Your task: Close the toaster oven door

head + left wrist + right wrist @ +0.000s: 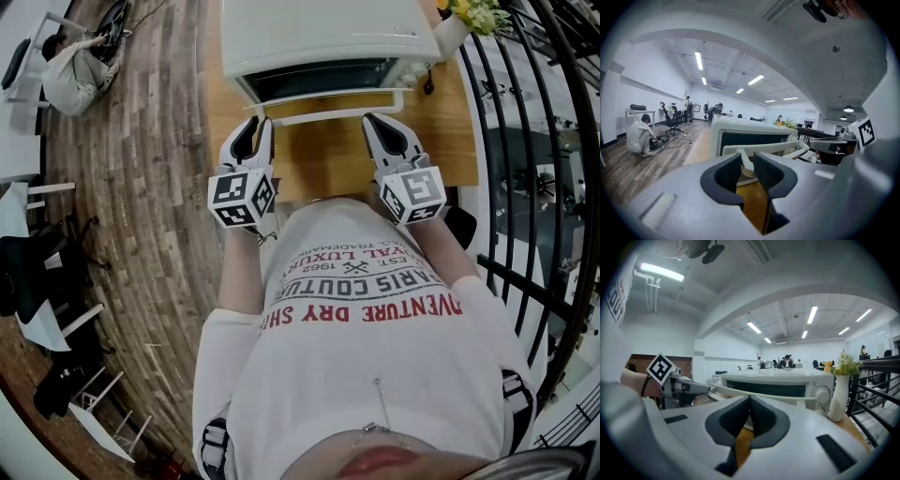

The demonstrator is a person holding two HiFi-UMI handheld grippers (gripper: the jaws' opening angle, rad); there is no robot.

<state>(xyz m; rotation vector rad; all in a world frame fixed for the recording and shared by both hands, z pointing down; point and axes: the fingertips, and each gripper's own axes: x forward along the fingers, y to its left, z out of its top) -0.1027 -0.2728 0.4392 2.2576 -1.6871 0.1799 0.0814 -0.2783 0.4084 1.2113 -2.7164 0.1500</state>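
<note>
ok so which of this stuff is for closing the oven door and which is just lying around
For the job:
- toaster oven
- door handle
- left gripper, jaws apart, empty
- right gripper, jaws together

Just about:
- vase with flowers
- railing
- person sitting on the floor

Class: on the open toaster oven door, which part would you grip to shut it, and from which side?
Probably the white handle bar along the door's free front edge, approached from the front, slightly underneath. The door is dropped forward, and the bar stands clear of it, leaving a gap for a jaw.
</note>
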